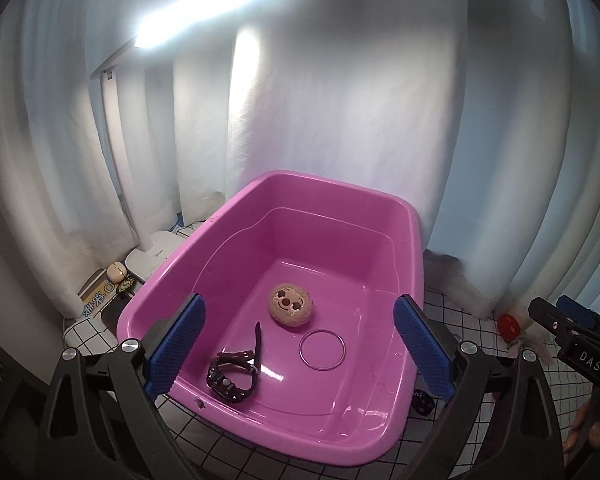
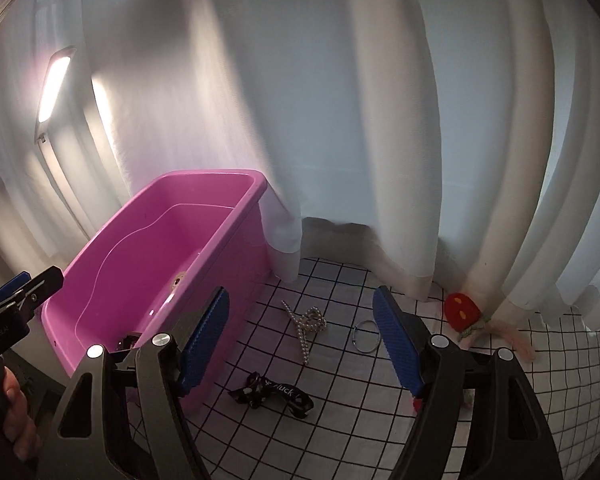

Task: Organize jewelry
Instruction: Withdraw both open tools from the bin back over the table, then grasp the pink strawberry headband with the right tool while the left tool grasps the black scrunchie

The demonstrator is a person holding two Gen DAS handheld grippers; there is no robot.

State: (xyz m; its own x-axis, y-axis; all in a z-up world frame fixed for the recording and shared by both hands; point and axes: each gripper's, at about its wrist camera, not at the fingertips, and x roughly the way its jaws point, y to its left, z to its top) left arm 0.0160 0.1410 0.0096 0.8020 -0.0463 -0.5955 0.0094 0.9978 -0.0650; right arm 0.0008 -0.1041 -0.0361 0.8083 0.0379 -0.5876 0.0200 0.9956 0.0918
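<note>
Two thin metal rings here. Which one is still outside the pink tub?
The ring lying on the checked cloth, beside the pearl hair clip. The other ring already lies inside the pink tub, near the watch.

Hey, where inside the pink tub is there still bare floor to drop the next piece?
The tub floor is bare beyond the round plush face and right of the ring. The near-left corner is crowded by the watch.

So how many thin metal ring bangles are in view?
2: one bangle lies inside the pink tub; another bangle lies on the checked cloth. More may be hidden.
</note>
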